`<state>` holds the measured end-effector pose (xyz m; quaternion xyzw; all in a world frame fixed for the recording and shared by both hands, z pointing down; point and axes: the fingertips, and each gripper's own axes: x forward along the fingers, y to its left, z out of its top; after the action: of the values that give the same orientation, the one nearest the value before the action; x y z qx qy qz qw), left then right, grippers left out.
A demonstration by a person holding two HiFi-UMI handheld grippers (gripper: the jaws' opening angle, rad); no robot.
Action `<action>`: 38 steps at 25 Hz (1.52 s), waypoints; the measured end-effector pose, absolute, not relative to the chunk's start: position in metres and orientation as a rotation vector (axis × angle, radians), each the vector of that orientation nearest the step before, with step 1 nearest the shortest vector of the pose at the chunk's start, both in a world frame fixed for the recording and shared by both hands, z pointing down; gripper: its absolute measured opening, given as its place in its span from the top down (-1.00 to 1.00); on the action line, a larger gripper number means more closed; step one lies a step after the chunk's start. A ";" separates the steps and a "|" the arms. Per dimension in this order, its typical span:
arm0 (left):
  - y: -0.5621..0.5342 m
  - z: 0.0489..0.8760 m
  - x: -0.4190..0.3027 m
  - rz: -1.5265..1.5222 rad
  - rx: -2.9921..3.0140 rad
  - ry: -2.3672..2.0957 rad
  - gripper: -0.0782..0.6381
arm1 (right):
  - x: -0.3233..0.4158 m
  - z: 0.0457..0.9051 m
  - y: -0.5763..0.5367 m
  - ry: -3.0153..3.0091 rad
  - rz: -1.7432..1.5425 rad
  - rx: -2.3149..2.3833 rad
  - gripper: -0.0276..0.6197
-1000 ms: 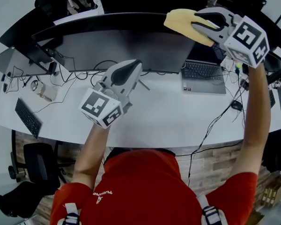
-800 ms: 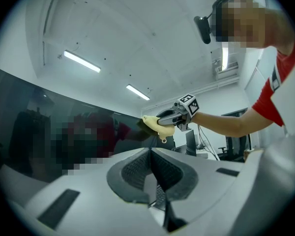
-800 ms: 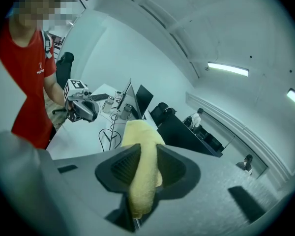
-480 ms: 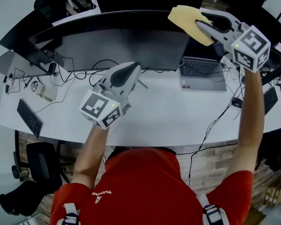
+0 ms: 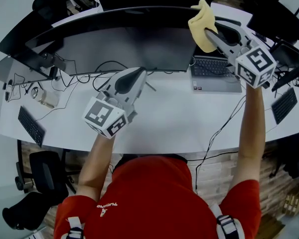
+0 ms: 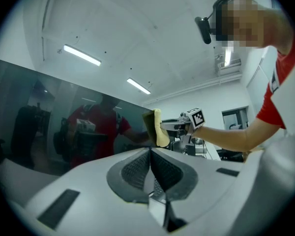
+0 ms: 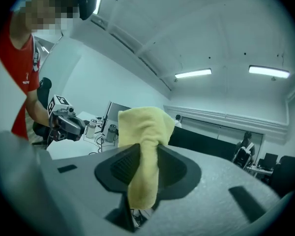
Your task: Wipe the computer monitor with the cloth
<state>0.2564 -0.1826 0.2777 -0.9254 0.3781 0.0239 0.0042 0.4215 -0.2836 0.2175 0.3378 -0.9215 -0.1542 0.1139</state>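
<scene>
A wide curved dark monitor (image 5: 124, 46) stands on the white desk (image 5: 174, 126). My right gripper (image 5: 208, 33) is at the monitor's right end, shut on a yellow cloth (image 5: 203, 24) that stands upright against the screen edge. Its jaws have just been opening slightly, with the cloth still pinched between them. In the right gripper view the cloth (image 7: 143, 132) hangs folded between the pads of the right gripper (image 7: 146, 156). My left gripper (image 5: 142, 72) hovers low in front of the screen's middle, shut and empty. In the left gripper view the left gripper (image 6: 150, 154) faces the screen (image 6: 49, 117), with the cloth (image 6: 157, 128) beyond.
An open laptop (image 5: 216, 78) sits right of the monitor. Cables (image 5: 224, 128) trail over the desk's front edge. A keyboard (image 5: 30, 126) lies at the left, another (image 5: 284, 103) at the far right. An office chair (image 5: 42, 176) stands below left.
The right gripper has rolled and come down toward me; the cloth, lying flat over the monitor's top edge before, now stands upright at its right end. The left gripper has barely moved.
</scene>
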 end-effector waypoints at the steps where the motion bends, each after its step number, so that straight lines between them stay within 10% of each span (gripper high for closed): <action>1: -0.183 0.279 0.257 0.071 -2.903 1.186 0.75 | 0.421 0.222 -0.284 -2.716 -0.435 0.996 0.55; 38: -0.198 0.332 0.226 0.030 -2.924 1.345 0.75 | 0.419 0.479 -0.298 -2.636 0.152 1.122 0.55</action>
<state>0.2259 -0.1980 0.3324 -0.9077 0.4177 0.0095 -0.0384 0.4188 -0.2985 0.4791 0.3874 -0.9103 0.0526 0.1359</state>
